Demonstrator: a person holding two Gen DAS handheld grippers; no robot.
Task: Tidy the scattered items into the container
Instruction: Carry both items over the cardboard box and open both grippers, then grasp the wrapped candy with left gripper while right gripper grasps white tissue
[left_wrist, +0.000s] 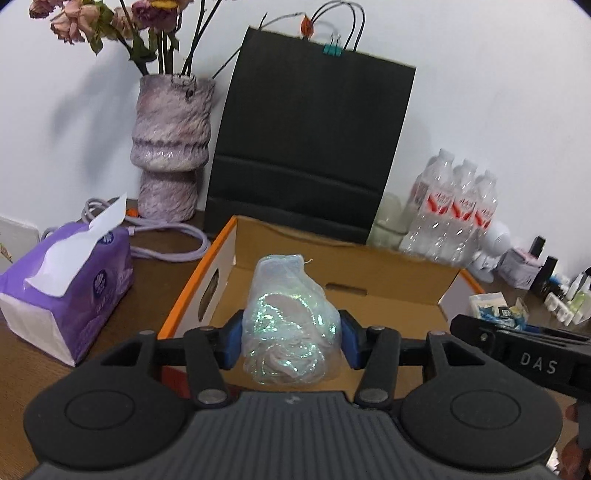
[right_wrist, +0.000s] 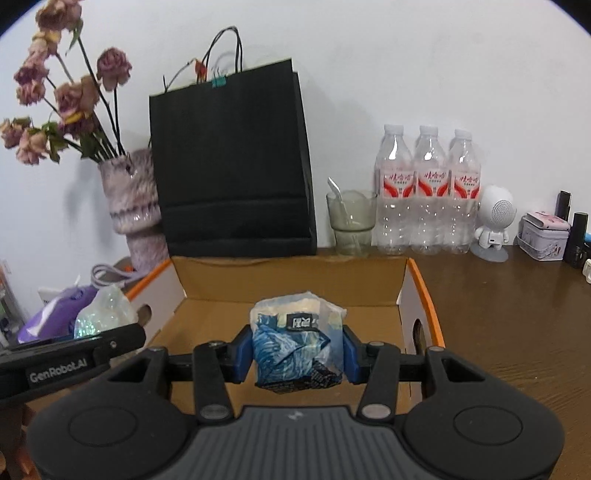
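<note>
The open cardboard box (right_wrist: 291, 280) with the orange rim sits in front of you on the brown surface (right_wrist: 517, 314), backed by a black paper bag (right_wrist: 229, 166) and a row of water bottles (right_wrist: 428, 192). It looks empty where its floor shows, so you have the whole floor to use.

Your left tongs (left_wrist: 291, 338) carry an iridescent, shimmering plastic bundle (left_wrist: 290, 325) over the near part of the box. The blue pads sit at its flanks, but you cannot tell from this view whether they press it or have slackened off. Judge this bundle as soft and springy: lower it until it rests on the cardboard before you part the pads further, otherwise it may roll or catch the near wall.

Your right tongs (right_wrist: 297, 352) are about half closed and clamped on a crumpled blue-and-white wrapper (right_wrist: 295, 343), also above the box, near its front. Carry it a little deeper, clear of the rim, then release low.

Keep the two tools apart, since each shows at the edge of the other's view, and set the items down side by side.
</note>
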